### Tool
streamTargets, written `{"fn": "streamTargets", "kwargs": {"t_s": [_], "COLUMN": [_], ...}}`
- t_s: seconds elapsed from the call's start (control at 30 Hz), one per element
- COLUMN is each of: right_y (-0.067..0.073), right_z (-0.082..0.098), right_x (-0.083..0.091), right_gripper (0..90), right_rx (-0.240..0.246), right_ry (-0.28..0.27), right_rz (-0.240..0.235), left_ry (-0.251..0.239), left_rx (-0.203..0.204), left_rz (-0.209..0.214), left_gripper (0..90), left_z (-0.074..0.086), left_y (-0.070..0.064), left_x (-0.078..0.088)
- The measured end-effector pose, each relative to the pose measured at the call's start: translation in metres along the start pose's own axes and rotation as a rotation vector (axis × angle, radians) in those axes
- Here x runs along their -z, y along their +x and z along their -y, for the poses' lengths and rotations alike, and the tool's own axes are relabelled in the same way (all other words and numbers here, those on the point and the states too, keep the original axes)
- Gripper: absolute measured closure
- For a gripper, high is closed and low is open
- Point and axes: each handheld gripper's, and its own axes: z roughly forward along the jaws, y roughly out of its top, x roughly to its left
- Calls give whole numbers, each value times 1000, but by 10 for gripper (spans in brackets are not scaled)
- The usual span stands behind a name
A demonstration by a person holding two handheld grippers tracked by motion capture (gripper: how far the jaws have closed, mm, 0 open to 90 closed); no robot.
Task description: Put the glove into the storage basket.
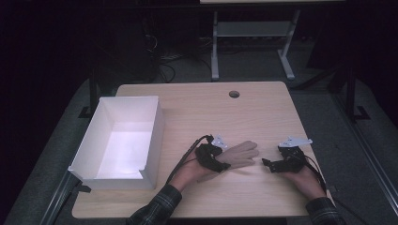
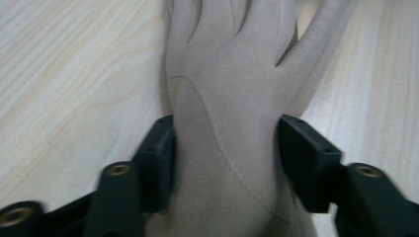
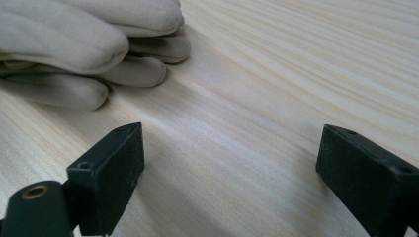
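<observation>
A beige glove (image 1: 238, 153) lies flat on the light wooden desk (image 1: 253, 112), a little right of the desk's middle and toward the near edge, its fingers pointing right and slightly far. The left gripper (image 1: 220, 164) sits at the glove's cuff end, held in the person's left hand (image 1: 190, 172), whose plaid sleeve (image 1: 157, 206) comes in from the near edge. In the left gripper view the two black jaws stand on either side of the glove (image 2: 227, 113) at its wrist part, their pads touching the fabric on both flanks, so the jaws pinch the glove across its width. The glove's fingers spread away from the jaws toward the top of that view.

The right gripper (image 1: 268, 164) rests just right of the glove's fingertips, close to them but apart, held in the person's right hand (image 1: 307, 180). In the right gripper view its jaws are spread wide with bare desk between them, and the glove's fingertips (image 3: 99, 49) lie ahead and to the left of the jaws, not between them.

A white open-topped box (image 1: 155, 126) stands at the left side of the desk, well apart from the glove. A small round hole (image 1: 234, 94) sits near the desk's far edge.
</observation>
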Motion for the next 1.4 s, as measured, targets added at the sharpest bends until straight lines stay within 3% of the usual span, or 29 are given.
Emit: {"fn": "streamTargets", "kwargs": {"t_s": [0.17,0.57,0.63,0.8,0.97,1.1,1.4], "right_y": [0,1,1,1,1,1,1], "right_z": [0,0,0,0,0,0,0], "right_x": [0,0,0,0,0,0,0], "right_gripper": [109,108,109,109,109,109,109], "right_rx": [1,-4,-9,-10,-11,-10,-12], "right_ry": [1,3,5,5,5,5,4], "right_rz": [2,0,2,2,2,2,1], "left_ry": [-4,-23,-40,-70,-82,-98,-123], "left_rx": [31,93,121,147,164,182,170], "left_rz": [29,67,73,69,49,21,-23], "left_gripper": [626,674,674,674,673,673,673], "left_z": [1,-2,-4,-12,-20,-30,-44], "left_y": [1,6,8,10,12,17,20], "left_x": [1,11,20,39,55,77,118]}}
